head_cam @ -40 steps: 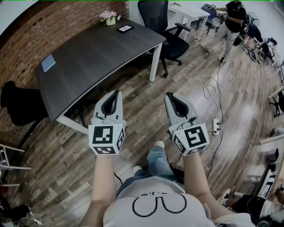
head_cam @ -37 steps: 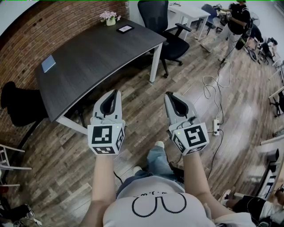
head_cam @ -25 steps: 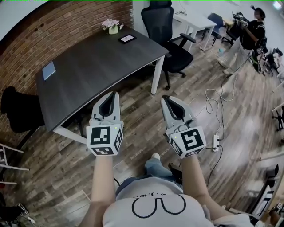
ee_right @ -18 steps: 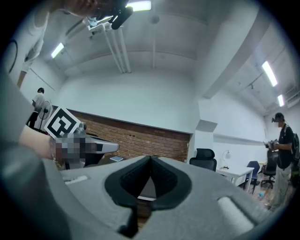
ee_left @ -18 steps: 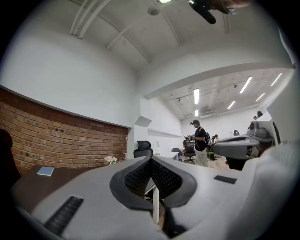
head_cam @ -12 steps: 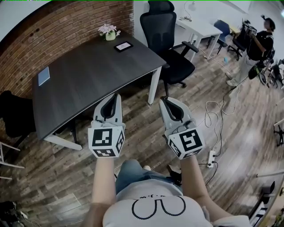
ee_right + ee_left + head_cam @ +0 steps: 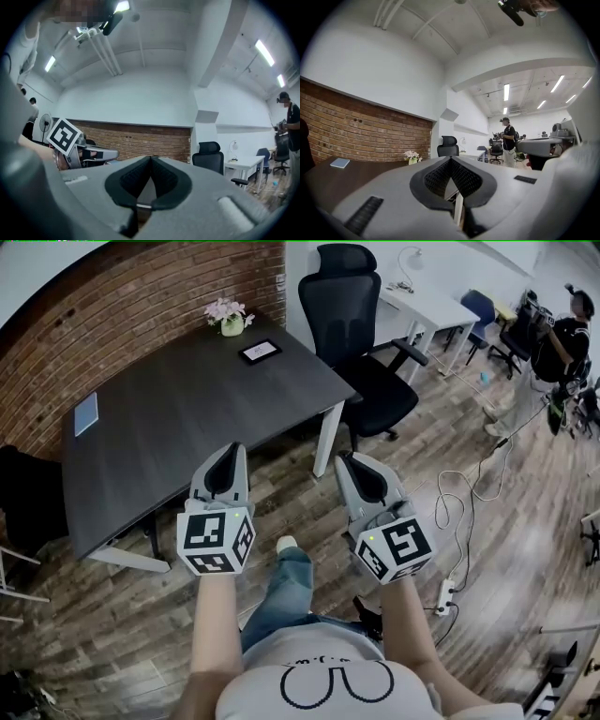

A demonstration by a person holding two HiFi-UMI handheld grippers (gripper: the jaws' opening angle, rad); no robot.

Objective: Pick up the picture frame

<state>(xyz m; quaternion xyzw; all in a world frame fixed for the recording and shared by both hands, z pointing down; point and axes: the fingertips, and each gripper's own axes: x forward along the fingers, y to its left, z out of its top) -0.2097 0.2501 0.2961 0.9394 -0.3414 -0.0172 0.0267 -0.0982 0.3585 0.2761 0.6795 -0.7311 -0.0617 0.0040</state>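
A small black picture frame [image 7: 259,352] lies flat on the far end of the dark desk [image 7: 178,418], beside a pot of pink flowers [image 7: 226,316]. My left gripper [image 7: 232,450] is held level over the desk's near edge, jaws shut and empty. My right gripper [image 7: 343,461] hovers over the wooden floor to the right of the desk's white leg, also shut with nothing in it. Both are well short of the frame. In the left gripper view the flowers [image 7: 411,155] show beyond the closed jaws; the frame itself is not visible there.
A black office chair [image 7: 361,338] stands at the desk's far right corner. A blue notebook [image 7: 85,413] lies at the desk's left end by the brick wall. Cables and a power strip [image 7: 443,593] trail on the floor at right. A person [image 7: 562,348] stands at far right.
I have walked toward the desk: it and the chair sit closer, and the left gripper now reaches its near edge. Both grippers stayed shut. The person at right moved farther right.
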